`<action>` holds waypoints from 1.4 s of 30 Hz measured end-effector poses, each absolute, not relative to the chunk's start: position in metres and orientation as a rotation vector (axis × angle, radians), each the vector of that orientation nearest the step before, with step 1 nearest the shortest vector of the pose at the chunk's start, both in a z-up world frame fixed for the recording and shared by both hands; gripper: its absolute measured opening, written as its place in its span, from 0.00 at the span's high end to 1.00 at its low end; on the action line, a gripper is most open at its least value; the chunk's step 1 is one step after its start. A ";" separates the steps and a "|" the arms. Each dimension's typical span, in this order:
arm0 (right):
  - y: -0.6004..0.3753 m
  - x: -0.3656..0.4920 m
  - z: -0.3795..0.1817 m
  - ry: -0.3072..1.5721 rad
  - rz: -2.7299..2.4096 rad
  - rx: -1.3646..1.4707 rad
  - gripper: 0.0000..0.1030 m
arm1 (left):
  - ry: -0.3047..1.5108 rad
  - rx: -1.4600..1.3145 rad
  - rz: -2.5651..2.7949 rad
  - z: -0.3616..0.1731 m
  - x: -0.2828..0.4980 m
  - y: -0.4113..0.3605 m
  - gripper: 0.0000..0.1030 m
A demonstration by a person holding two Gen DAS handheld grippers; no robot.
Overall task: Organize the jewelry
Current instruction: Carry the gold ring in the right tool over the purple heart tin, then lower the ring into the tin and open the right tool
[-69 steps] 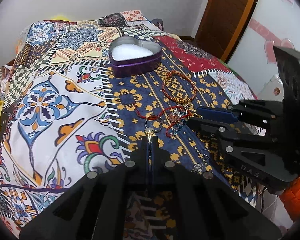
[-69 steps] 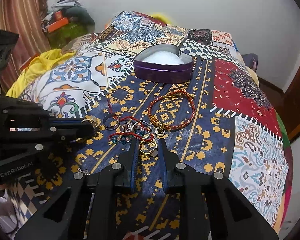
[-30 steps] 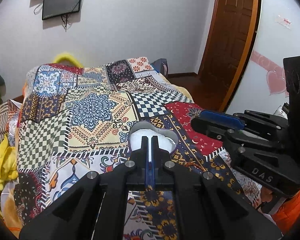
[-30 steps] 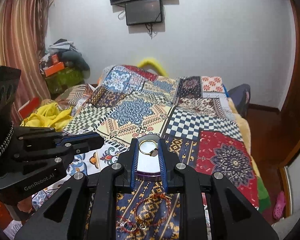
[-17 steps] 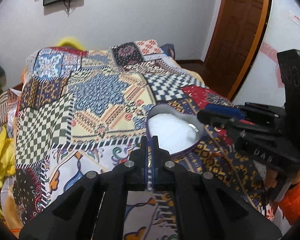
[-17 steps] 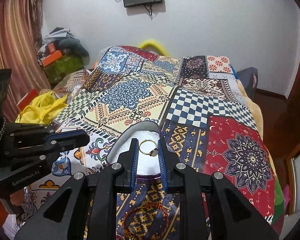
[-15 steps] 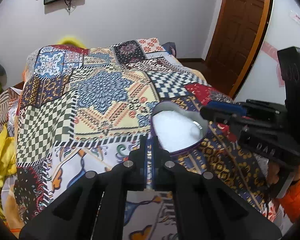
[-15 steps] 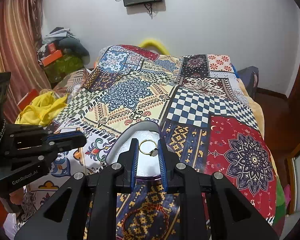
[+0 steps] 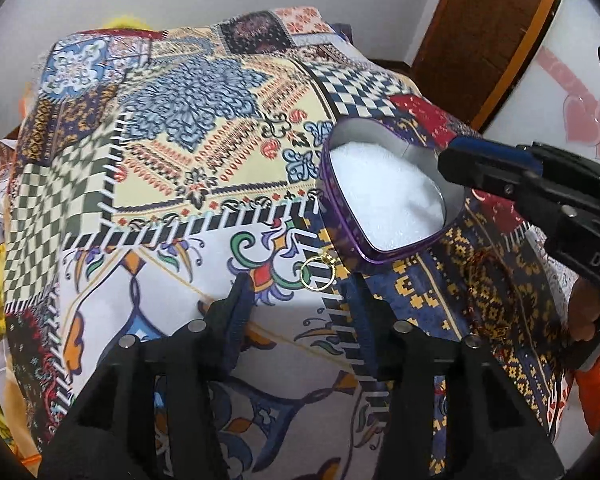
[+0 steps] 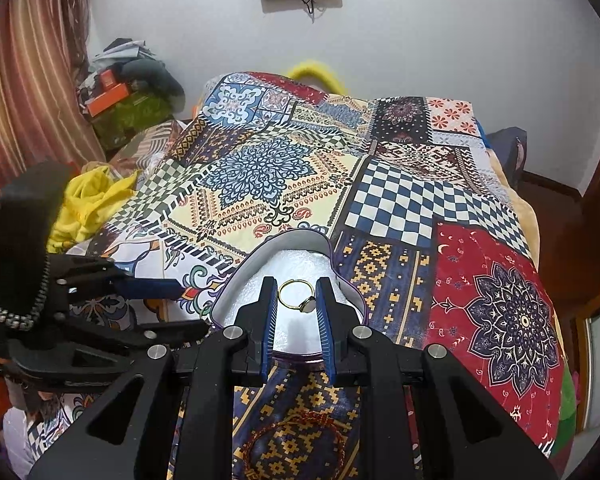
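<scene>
A purple heart-shaped tin [image 9: 342, 216] with white padding stands on the patchwork bedspread [image 9: 172, 184]. My left gripper [image 9: 296, 290] hovers just left of the tin with its jaws opening. A thin gold ring [image 9: 318, 274] sits loose between the fingers, touching neither pad, close to the tin's outer wall. My right gripper [image 10: 296, 300] is shut on a gold ring with a pale stone [image 10: 297, 296], held over the tin [image 10: 236, 292]. The right gripper [image 9: 448, 164] reaches over the tin's right rim in the left wrist view. The left gripper [image 10: 188, 306] shows at the left of the right wrist view.
A red braided bracelet [image 10: 296, 444] lies on the blue and yellow patch on the near side of the tin. Yellow cloth [image 10: 88, 200] is heaped off the bed's left side. A wooden door [image 9: 488, 32] stands at the right, and a hand [image 9: 580, 308] holds the right gripper.
My left gripper was shut and now stands apart, with its ring loose between the fingers. Both grippers have come down and tilted toward the tin. The right one still grips its ring.
</scene>
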State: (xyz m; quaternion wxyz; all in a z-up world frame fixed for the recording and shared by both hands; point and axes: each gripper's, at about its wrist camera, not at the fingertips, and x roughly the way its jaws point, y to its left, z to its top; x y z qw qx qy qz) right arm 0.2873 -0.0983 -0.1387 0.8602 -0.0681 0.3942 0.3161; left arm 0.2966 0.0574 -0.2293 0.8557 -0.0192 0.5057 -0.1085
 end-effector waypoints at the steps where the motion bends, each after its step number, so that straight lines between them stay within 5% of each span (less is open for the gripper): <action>1: -0.098 0.288 -0.139 0.831 0.665 -0.142 0.83 | 1.068 -0.031 -0.233 -0.230 0.297 0.056 0.57; 10: -0.094 0.292 -0.145 0.852 0.660 -0.147 0.83 | 1.102 0.012 -0.258 -0.238 0.309 0.046 0.83; 27: -0.090 0.300 -0.155 0.919 0.659 -0.167 0.82 | 0.962 -0.049 -0.230 -0.200 0.292 0.054 0.83; 30: -0.092 0.302 -0.156 0.948 0.665 -0.155 0.73 | 0.941 -0.073 -0.264 -0.188 0.295 0.049 0.83; 34: -0.100 0.298 -0.149 0.916 0.645 -0.141 0.72 | 0.930 -0.063 -0.287 -0.183 0.301 0.038 0.83; 35: -0.104 0.297 -0.145 0.905 0.636 -0.134 0.72 | 0.933 -0.060 -0.293 -0.184 0.303 0.035 0.97; 36: -0.109 0.295 -0.142 0.893 0.627 -0.126 0.72 | 0.945 -0.055 -0.298 -0.186 0.305 0.033 1.00; 42: -0.126 0.285 -0.129 0.852 0.592 -0.131 0.72 | 0.963 -0.028 -0.316 -0.193 0.309 0.018 1.00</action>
